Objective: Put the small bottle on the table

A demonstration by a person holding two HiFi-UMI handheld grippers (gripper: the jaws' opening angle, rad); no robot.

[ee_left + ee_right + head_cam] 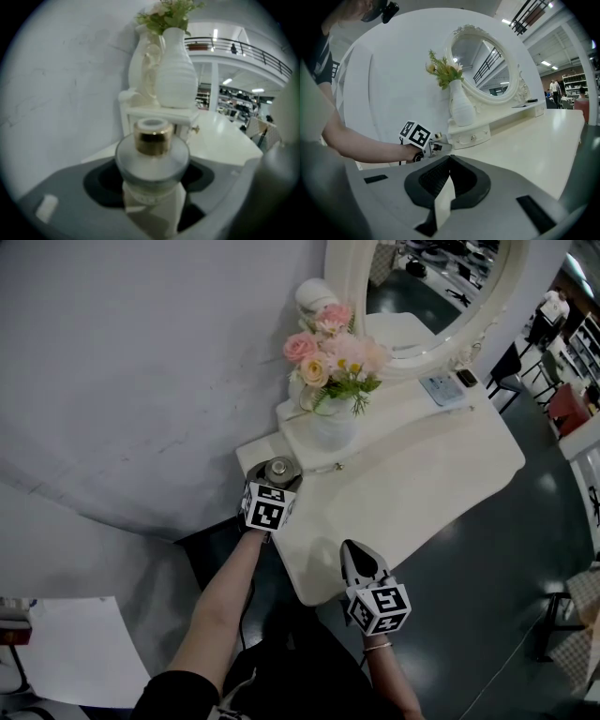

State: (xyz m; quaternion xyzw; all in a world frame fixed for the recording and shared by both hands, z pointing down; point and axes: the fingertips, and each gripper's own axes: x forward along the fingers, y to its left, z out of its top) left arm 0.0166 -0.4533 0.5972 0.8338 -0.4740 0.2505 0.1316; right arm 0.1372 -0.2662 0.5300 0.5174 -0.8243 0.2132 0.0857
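Note:
The small bottle (279, 471), with a frosted round body and a gold neck, sits between the jaws of my left gripper (274, 482) over the left corner of the white dressing table (422, 474). In the left gripper view the small bottle (152, 154) fills the space between the jaws, which are shut on it. I cannot tell whether its base touches the tabletop. My right gripper (359, 559) hovers at the table's front edge, and in the right gripper view the right gripper (449, 158) shows its jaws shut with nothing between them.
A white vase of pink flowers (330, 418) stands on a raised drawer shelf (314, 462) just behind the bottle. An oval mirror (441, 296) rises at the back, with a small flat item (442, 388) below it. A grey backdrop (141, 362) hangs on the left.

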